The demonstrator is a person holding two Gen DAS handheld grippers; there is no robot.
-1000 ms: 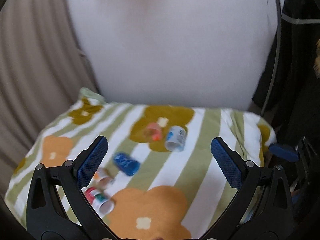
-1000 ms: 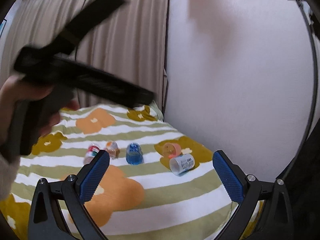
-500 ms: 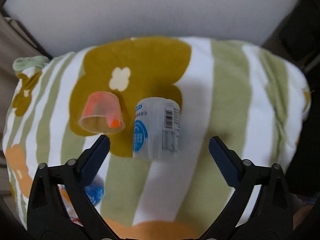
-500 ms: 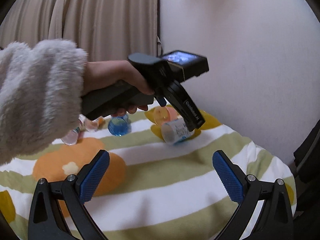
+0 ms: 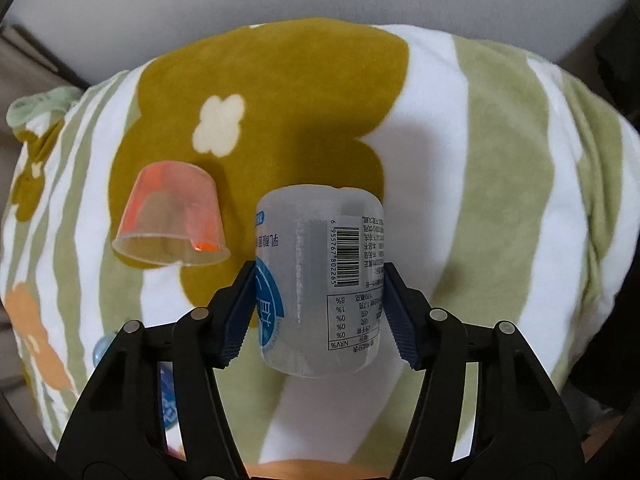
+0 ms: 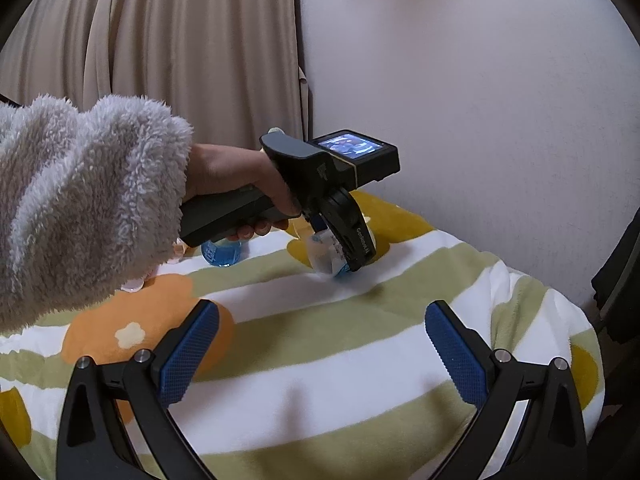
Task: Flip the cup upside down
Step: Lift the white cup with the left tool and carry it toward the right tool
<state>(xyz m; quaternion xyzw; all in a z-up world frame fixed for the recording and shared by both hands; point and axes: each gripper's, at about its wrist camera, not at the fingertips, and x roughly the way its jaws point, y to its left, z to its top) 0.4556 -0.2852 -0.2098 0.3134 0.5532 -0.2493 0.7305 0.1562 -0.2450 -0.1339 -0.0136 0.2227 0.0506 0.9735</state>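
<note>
Fleece blanket [image 5: 500, 128] — green-and-white stripes, ochre flowers — meets a white wall [image 6: 460, 80] and beige curtains [image 6: 160, 48]. The left claw [image 5: 320, 312] clamps the translucent cup [image 5: 320, 280], lying with its long axis toward 12 o'clock — an orange cup [image 5: 172, 216] at its 10 o'clock; the right claw [image 6: 320, 356] hangs wide.

Dim, soft indoor light — sharp centres, fisheye-bent edges, dark corners.
</note>
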